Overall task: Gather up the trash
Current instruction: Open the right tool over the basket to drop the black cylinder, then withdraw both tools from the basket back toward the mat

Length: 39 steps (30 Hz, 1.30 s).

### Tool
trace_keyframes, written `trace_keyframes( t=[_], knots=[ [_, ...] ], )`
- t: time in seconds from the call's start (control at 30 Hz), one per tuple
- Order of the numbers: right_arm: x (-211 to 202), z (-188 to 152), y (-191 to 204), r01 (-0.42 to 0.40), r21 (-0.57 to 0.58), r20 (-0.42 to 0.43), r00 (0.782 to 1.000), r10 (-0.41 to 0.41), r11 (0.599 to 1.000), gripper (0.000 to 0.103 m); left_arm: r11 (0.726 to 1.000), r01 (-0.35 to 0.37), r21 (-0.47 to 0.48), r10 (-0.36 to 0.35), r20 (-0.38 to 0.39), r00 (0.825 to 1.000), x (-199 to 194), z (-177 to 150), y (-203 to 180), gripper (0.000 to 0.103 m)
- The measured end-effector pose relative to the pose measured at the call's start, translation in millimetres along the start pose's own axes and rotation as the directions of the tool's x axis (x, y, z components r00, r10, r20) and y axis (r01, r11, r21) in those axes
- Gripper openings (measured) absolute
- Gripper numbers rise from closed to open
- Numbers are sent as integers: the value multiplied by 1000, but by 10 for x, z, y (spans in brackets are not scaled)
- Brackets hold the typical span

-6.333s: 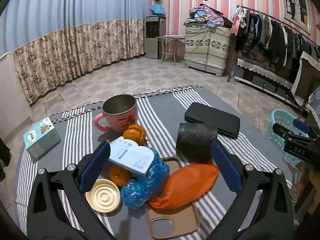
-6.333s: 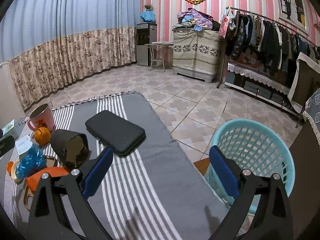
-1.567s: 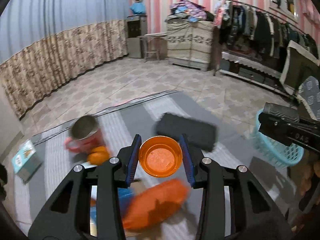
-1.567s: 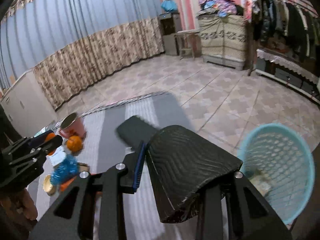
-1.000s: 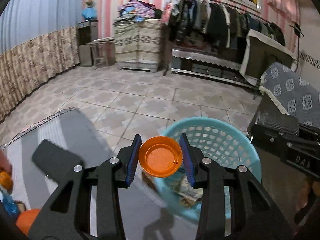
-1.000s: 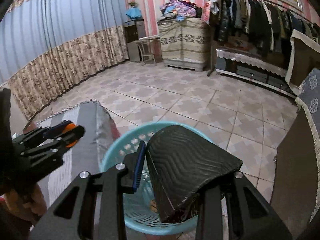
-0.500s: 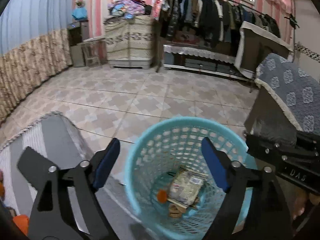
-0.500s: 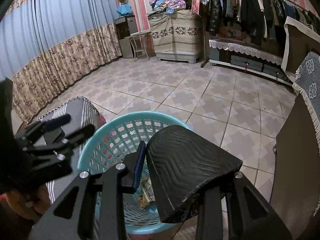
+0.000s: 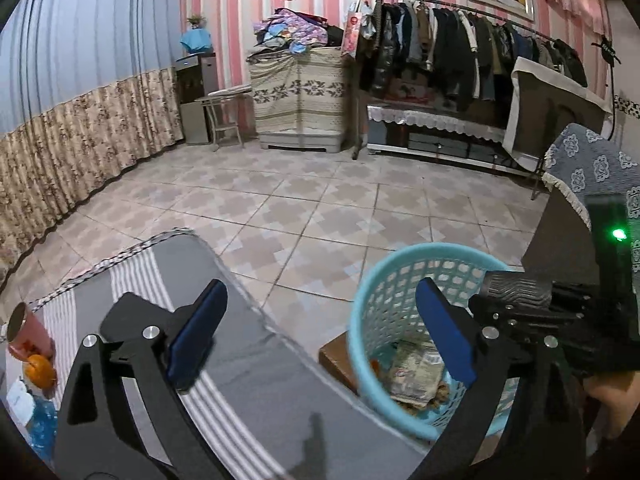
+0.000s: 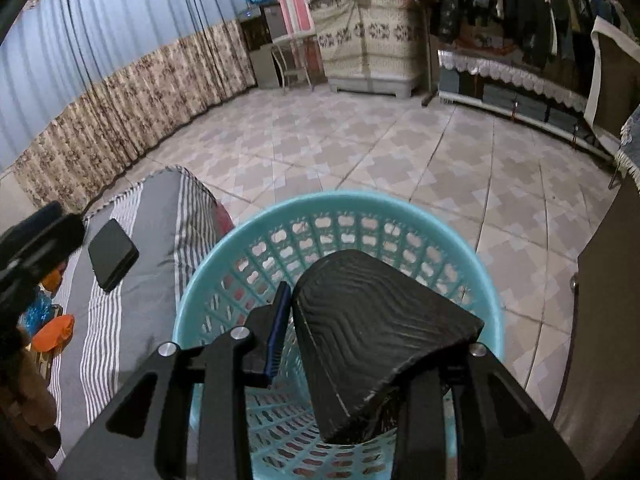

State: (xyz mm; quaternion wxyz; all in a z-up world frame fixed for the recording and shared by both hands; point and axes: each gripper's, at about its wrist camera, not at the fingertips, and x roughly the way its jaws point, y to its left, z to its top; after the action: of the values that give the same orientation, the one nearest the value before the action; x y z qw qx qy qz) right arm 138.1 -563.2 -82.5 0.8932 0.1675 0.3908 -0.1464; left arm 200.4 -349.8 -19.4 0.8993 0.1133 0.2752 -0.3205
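My left tongs point(image 9: 318, 328) stand wide with nothing between the blue pads; their jaws have just been opening, above the near edge of the turquoise basket point(image 9: 384, 276). That basket, standing on the tiled floor just beside the striped tabletop point(image 9: 256, 364), already holds some rubbish: a crumpled printed wrapper point(image 9: 416, 368) and a small orange piece point(image 9: 375, 366) at the bottom.

My right tongs point(image 10: 360, 340) are directly over the basket's mouth, pointing down into it. Between their jaws sits the black ribbed cup sleeve point(image 10: 372, 332), a torn, wavy-textured piece. The jaws have just been opening a little, and a thin gap shows between the left pad and the sleeve, so I judge the grip is letting go; the right pad is hidden behind the sleeve, so I cannot tell whether it presses there.

So part of the job looks done, and the sleeve is on the point of going in. More is left on the tabletop: an orange bag point(image 10: 54, 332), a blue crinkly wrapper point(image 10: 38, 308) and a white slip point(image 9: 18, 400) look like trash to fetch. The pink mug point(image 9: 28, 332), the orange fruit point(image 9: 39, 370) and the black case point(image 10: 112, 254) I would leave where they are, I think.
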Motion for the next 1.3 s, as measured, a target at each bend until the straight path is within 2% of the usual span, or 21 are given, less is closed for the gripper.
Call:
trace_keyframes(
  t=[0.07, 0.2, 0.27, 0.37, 0.5, 0.6, 0.77, 0.87, 1.0, 1.1, 1.3],
  knots=[
    [53, 0, 36, 5, 9, -17, 1000, -5, 1000, 64, 1000, -10, -9, 9, -9, 1000, -8, -12, 86, 92],
    [146, -19, 45, 21, 27, -60, 998, -20, 999, 65, 999, -17, -30, 17, -8, 1000, -60, -42, 209, 92],
    [149, -25, 60, 24, 34, -66, 998, -22, 999, 76, 999, -18, -37, 17, -7, 1000, -94, -66, 257, 93],
    [102, -46, 64, 37, 38, -50, 998, -35, 999, 86, 999, -20, -45, 20, -6, 1000, -126, -91, 301, 95],
    [155, -40, 83, 38, 51, -90, 995, -33, 998, 86, 998, -30, -55, 29, -8, 1000, -168, -123, 360, 95],
    [142, -49, 101, 64, 32, -82, 995, -61, 997, 86, 998, -39, -57, 39, -1, 999, -218, -133, 409, 95],
    [-61, -85, 160, 119, 3, 45, 992, -119, 993, 86, 997, -57, -57, 58, 16, 998, -289, -148, 485, 95],
    [-222, -114, 241, 151, -2, 142, 978, -149, 989, 86, 996, -56, -66, 57, 24, 998, -337, -163, 519, 95],
    [-425, -107, 361, 154, 4, 240, 959, -150, 988, 86, 996, -69, -58, 71, 38, 997, -416, -182, 551, 96],
    [-538, -122, 523, 160, -10, 300, 942, -149, 987, 87, 995, -82, -54, 85, 60, 995, -527, -205, 595, 96],
    [-703, -210, 902, 142, -43, 357, 927, -118, 989, 89, 991, -100, -85, 107, 81, 991, -756, -287, 859, 97]
  ],
)
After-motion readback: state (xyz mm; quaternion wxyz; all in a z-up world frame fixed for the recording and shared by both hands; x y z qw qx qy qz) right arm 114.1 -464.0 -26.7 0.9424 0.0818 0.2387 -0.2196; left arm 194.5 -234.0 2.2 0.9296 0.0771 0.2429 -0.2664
